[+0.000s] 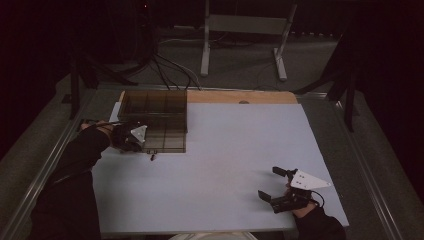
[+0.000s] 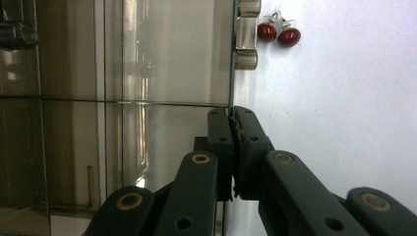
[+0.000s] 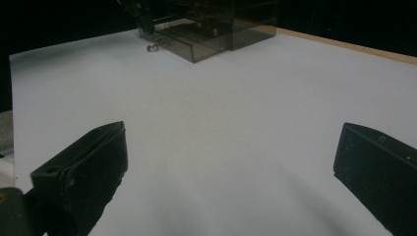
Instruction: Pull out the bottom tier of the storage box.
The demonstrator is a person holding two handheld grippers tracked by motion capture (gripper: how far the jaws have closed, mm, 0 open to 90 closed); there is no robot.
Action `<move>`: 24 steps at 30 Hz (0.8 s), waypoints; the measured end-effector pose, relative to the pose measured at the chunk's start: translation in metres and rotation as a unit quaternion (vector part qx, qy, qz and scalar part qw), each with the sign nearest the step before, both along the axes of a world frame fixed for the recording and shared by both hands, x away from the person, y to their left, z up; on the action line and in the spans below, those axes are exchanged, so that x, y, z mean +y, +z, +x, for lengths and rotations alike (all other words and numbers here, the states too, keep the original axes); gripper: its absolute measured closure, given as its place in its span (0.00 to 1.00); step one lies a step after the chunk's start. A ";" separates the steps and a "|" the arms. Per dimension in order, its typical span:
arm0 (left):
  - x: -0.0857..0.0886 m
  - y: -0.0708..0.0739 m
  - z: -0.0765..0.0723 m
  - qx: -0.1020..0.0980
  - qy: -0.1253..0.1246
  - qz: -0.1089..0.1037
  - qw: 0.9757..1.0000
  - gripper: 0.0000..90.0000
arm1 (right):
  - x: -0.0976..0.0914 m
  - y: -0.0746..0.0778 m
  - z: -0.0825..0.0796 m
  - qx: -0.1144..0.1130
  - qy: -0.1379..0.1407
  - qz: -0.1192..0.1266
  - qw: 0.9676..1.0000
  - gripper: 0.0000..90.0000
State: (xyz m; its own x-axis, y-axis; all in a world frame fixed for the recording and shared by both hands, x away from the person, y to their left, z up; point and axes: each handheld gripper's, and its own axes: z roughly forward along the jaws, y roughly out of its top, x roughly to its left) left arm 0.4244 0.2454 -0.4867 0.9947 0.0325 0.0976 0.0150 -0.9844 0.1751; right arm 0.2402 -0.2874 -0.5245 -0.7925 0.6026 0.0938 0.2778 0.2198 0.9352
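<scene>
— Left gripper [image 2: 232, 118]: its jaws are pressed together on the thin front edge of the open lid [image 2: 162, 59] of the smoky organiser box [image 1: 152, 112], near the table's [image 1: 225, 165] far left corner. I'd say that pinch is there to steady or swing the lid, which lies flat towards the person.

— And the other one?

— Right gripper [image 1: 272, 184] sits near the table's near right corner, jaws spread wide with nothing between them, well apart from the box. It looks parked, ready to fetch something.

— Fetch what?

— Probably the earrings [image 2: 278, 33], two red studs lying touching each other on the bare table just beside the lid's clasp [image 2: 247, 34]. From the high view they show as a dark speck [image 1: 151, 157] just off the lid's near edge.

— Why there?

— My guess is they wait just outside the box so they can go into a compartment; the box is divided into cells. Whether any cell already holds something, I cannot tell; the plastic is too dark
</scene>
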 end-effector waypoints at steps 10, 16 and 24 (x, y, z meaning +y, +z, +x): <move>-0.001 -0.001 0.002 -0.007 0.003 0.000 1.000 0.99 | 0.000 0.000 0.000 0.000 0.000 0.002 1.000 0.00; 0.000 -0.001 0.002 -0.004 0.013 -0.004 1.000 0.98 | 0.000 0.000 0.000 0.000 0.000 0.002 1.000 0.00; -0.002 -0.001 0.004 -0.002 0.023 -0.007 1.000 0.98 | 0.000 0.000 0.000 0.001 0.000 -0.001 1.000 0.00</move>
State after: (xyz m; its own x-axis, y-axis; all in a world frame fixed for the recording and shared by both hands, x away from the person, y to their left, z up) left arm 0.4280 0.2436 -0.4875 0.9917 0.0802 0.1006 0.0600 -0.9800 0.1895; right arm 0.2405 -0.2876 -0.5246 -0.7925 0.6024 0.0947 0.2797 0.2210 0.9343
